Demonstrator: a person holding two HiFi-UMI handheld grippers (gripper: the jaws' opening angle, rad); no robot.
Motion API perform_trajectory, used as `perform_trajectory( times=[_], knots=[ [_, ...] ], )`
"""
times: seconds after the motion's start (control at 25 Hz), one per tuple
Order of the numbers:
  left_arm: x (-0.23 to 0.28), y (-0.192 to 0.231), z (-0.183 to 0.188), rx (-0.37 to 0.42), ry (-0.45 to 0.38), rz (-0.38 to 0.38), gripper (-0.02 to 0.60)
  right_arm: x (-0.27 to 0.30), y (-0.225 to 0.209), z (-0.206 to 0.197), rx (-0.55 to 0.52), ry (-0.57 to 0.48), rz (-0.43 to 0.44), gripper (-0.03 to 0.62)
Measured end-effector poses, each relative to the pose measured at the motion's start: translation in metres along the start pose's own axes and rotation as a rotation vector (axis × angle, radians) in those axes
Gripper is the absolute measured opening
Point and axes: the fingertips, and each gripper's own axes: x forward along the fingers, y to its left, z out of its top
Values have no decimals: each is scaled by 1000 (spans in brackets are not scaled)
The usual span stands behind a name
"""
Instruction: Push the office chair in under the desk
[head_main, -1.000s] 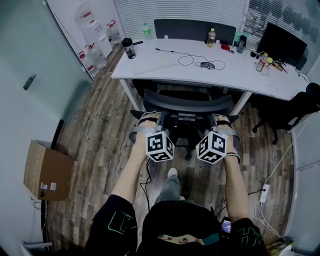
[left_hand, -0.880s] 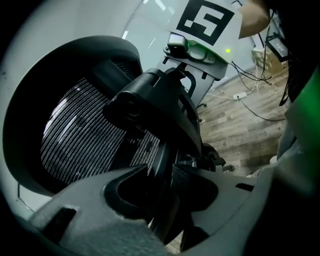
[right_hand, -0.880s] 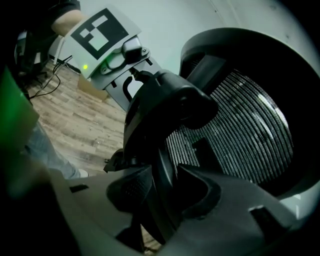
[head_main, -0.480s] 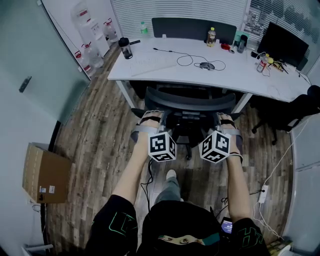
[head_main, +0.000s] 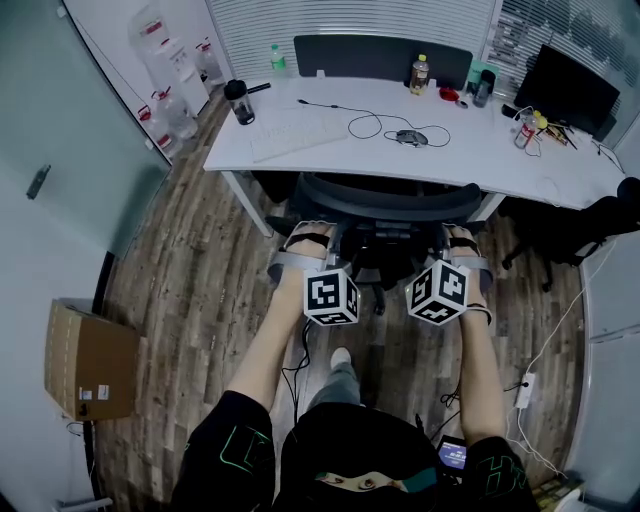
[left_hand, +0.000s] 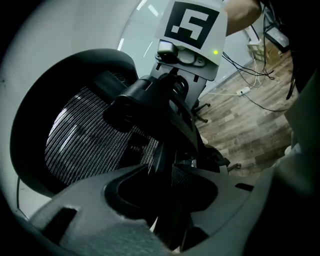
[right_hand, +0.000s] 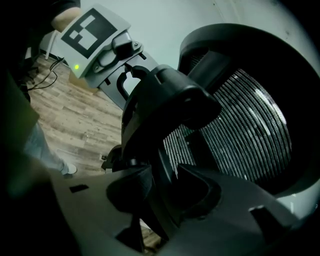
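The black mesh office chair (head_main: 390, 200) stands at the white desk (head_main: 300, 140), its backrest top just under the desk's near edge. My left gripper (head_main: 305, 238) holds the backrest's left edge and my right gripper (head_main: 462, 240) its right edge. In the left gripper view the black frame rim runs between the jaws of the left gripper (left_hand: 167, 175), beside the mesh (left_hand: 85, 140). In the right gripper view the rim likewise sits between the jaws of the right gripper (right_hand: 162, 187), with the mesh (right_hand: 245, 135) behind. The seat and base are mostly hidden.
On the desk lie a cable (head_main: 375, 125), a dark mug (head_main: 238, 100), bottles and a monitor (head_main: 563, 90). A cardboard box (head_main: 88, 360) sits at the left wall, water jugs (head_main: 170, 100) at the back left. Another black chair (head_main: 580, 225) and a power strip (head_main: 528, 385) are at the right.
The chair has rolled forward toward the desk, and its backrest now reaches the desk edge. Both grippers have moved forward with it, still on its sides.
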Motion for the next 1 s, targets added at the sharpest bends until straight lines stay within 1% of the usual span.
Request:
perform_trajectory(
  times=[0.4,0.88,1.0],
  knots=[
    [55,34,-8,36,-37,16,146,49,-42,-15,7,57,-14,148],
    [118,76,-34,42,-81,7,146,110,-86,-19,34,109,-42,148],
    [131,85,-39,43,-90,16,146,123,-95,-21,38,123,-51,148]
  ],
)
